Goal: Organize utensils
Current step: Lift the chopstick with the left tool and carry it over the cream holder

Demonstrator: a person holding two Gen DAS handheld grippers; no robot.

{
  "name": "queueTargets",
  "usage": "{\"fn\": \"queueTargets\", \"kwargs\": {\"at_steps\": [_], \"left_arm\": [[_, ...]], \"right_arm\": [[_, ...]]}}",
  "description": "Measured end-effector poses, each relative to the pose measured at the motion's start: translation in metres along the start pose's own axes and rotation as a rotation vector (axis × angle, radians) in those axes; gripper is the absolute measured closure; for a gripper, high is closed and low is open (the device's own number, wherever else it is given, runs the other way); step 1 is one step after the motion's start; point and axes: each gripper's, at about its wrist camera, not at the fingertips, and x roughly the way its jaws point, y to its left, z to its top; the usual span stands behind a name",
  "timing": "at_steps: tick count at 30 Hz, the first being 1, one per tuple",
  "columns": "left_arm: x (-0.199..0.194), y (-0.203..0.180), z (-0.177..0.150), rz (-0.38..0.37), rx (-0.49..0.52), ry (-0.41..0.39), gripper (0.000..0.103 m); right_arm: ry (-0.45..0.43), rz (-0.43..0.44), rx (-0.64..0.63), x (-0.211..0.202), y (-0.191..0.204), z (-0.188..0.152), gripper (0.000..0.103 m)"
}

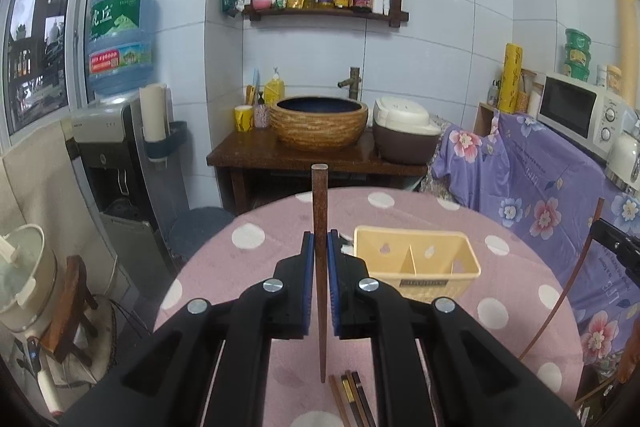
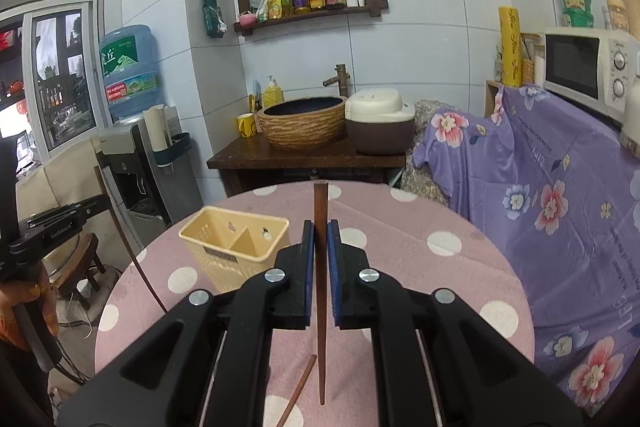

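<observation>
My left gripper [image 1: 320,241] is shut on a brown wooden chopstick [image 1: 320,211] and holds it upright above the pink dotted table [image 1: 248,239]. My right gripper [image 2: 320,231] is shut on another brown chopstick [image 2: 320,203], also upright. The cream two-compartment utensil holder [image 1: 416,263] stands just right of the left gripper; in the right wrist view it [image 2: 232,243] is to the left. Several chopsticks [image 1: 352,399] lie on the table near the left gripper's base. One chopstick [image 2: 298,393] lies below the right gripper. The right gripper with its chopstick [image 1: 560,291] shows at the left view's right edge.
Behind the table stand a wooden washstand with a woven basin [image 1: 318,123] and a rice cooker [image 1: 404,131]. A water dispenser [image 1: 112,131] is at the left. A purple flowered cloth [image 2: 540,187] covers furniture at the right, with a microwave [image 2: 588,67] on it.
</observation>
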Motion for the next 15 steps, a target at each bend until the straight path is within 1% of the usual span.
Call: {"fn": "queueTargets", "kwargs": {"at_steps": [2,4,8,10,13,15], "left_arm": [[-0.006,-0.001,0.019,-0.003,0.007,-0.024,0.095],[-0.013,-0.003,0.042,-0.013,0.006,-0.054,0.095],[-0.029,-0.011,0.096,-0.062,-0.034,-0.137,0.095],[-0.030,-0.019,0.114,-0.084,-0.048,-0.164,0.095],[-0.021,-0.033,0.127,-0.102,-0.055,-0.181,0.095],[-0.007,-0.042,0.124,-0.110,-0.059,-0.165,0.095]], "right_arm": [[-0.020,0.013,-0.006,-0.001,0.005,0.020,0.096],[-0.061,0.024,-0.018,-0.005,0.014,0.048,0.096],[-0.154,0.065,-0.019,-0.013,0.035,0.104,0.096],[-0.193,0.078,-0.020,-0.013,0.048,0.126,0.096],[-0.230,0.069,-0.043,-0.002,0.068,0.140,0.096],[-0.218,0.069,-0.043,0.013,0.074,0.135,0.096]]}}
